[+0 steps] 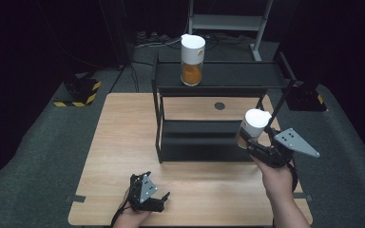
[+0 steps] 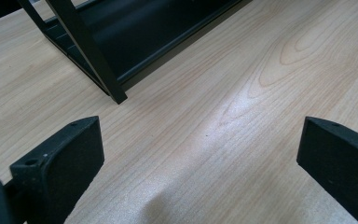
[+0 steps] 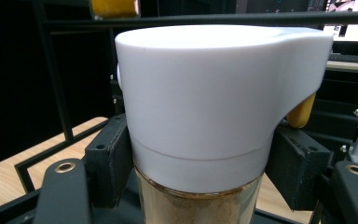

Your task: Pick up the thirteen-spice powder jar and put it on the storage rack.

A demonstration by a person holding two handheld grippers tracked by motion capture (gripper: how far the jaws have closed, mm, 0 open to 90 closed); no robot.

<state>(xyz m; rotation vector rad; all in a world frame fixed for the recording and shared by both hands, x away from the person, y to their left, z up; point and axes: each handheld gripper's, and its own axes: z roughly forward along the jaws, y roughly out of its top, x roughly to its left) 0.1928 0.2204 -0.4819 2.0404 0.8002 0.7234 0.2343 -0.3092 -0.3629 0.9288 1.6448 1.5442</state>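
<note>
The right gripper [image 1: 255,142] carries a jar [image 1: 253,127] with a white lid, right of centre in the high view, lifted off the table [image 1: 123,142] beside the right end of the black shelf rack [image 1: 218,85]. Its jaws are pinched on the jar's clear body just under the lid, one on each side, as the right gripper view shows. The jar's long axis stands nearly upright, leaning slightly toward the upper right of the frame.

The relation that counts is jar to shelf: the jar hangs lower than the rack's top shelf, where a second jar [image 1: 192,59] of orange powder already stands at upper centre. If the top shelf is the goal, I judge the jar must go up and toward the frame's centre; the right hand is plainly the nearer one.

The left gripper [image 1: 153,197] rests low at the bottom centre-left of the high view, well apart from both jars. Its own view shows its jaws spread wide over bare wood, with the rack's foot [image 2: 116,95] ahead at upper left.

The right gripper view shows brownish powder [image 3: 200,207] inside the held jar [image 3: 205,102] and a yellowish tab at the lid's right, perhaps a spout flap; the high view is too coarse for either. The high view alone gives the jar's height against the shelves.
</note>
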